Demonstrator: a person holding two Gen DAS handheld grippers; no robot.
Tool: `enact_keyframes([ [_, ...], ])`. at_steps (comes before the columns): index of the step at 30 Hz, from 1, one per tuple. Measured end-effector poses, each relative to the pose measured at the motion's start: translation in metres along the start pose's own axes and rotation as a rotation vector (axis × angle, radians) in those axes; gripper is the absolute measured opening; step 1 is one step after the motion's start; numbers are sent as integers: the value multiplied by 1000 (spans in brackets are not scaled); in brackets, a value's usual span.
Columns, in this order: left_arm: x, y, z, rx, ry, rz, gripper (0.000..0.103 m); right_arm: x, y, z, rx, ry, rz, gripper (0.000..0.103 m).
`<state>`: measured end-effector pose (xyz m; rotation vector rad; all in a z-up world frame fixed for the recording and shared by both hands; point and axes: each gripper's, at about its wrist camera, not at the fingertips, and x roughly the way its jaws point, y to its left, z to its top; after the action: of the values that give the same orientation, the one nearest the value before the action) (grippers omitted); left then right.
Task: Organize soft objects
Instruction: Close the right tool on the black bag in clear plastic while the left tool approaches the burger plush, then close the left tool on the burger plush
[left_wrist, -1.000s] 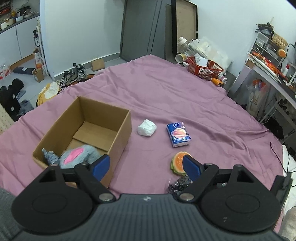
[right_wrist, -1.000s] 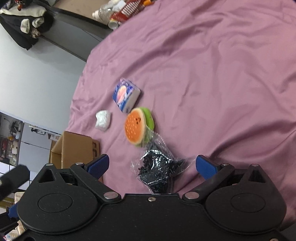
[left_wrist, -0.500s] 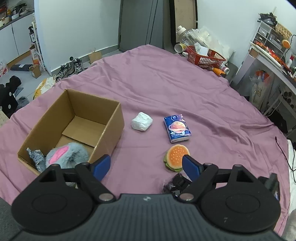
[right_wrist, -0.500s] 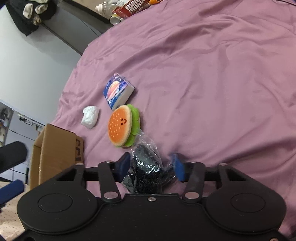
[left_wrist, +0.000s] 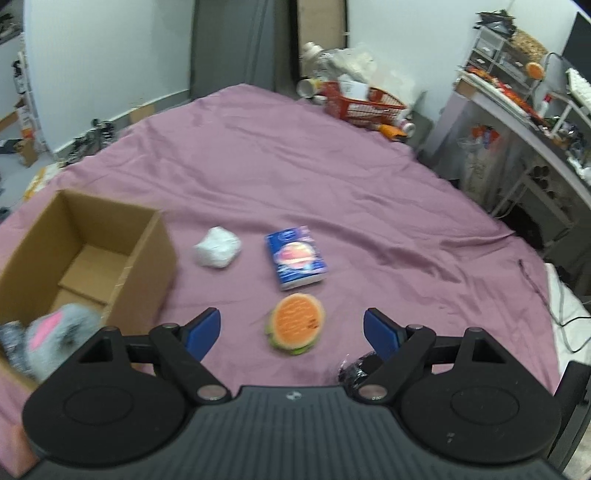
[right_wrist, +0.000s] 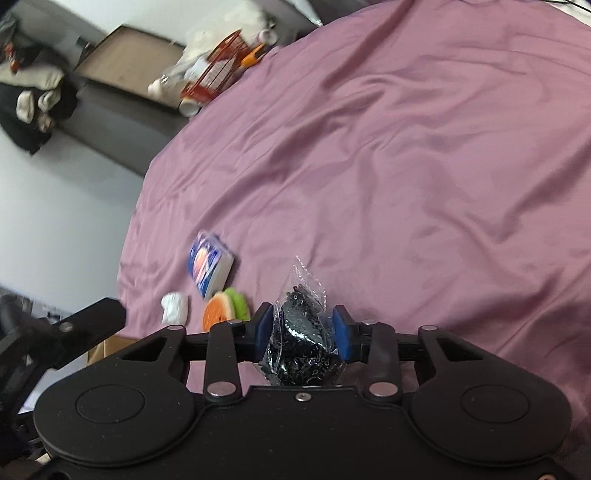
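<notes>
My right gripper (right_wrist: 303, 326) has the clear bag of black bits (right_wrist: 303, 295) between its blue pads; the jaws are closing and press on it, and the bag hangs just above the purple sheet. In the left wrist view the same bag (left_wrist: 354, 365) peeks out behind the right finger. My left gripper (left_wrist: 291, 326) is open, hovering over the burger toy (left_wrist: 295, 325), which lies between its fingers. Beyond lie a blue tissue pack (left_wrist: 295, 258) and a white wad (left_wrist: 218, 247). The cardboard box (left_wrist: 107, 206) at left holds a grey and pink plush (left_wrist: 55, 332).
The purple sheet (left_wrist: 332, 166) covers a bed. A red basket (left_wrist: 365, 105) with bottles sits at its far edge. A cluttered desk (left_wrist: 517, 122) and a cable (left_wrist: 554, 306) are on the right. Shoes and clutter lie on the floor at far left.
My right gripper went from wide open to clamped on the black bag and lifted it slightly. My left gripper moved forward and down, so the burger toy now sits between its fingers.
</notes>
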<state>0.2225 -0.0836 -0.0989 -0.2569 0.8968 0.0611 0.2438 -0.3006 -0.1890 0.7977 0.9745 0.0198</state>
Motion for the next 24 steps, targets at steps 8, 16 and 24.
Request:
enact_keyframes([
  [8, 45, -12, 2, -18, 55, -31, 85, -2, -7, 13, 11, -38, -15, 35],
  [16, 86, -5, -12, -24, 118, -3, 85, -2, -10, 17, 15, -46, -21, 35],
  [24, 106, 0, -30, -54, 179, 30, 54, -5, -10, 17, 6, -38, -7, 35],
])
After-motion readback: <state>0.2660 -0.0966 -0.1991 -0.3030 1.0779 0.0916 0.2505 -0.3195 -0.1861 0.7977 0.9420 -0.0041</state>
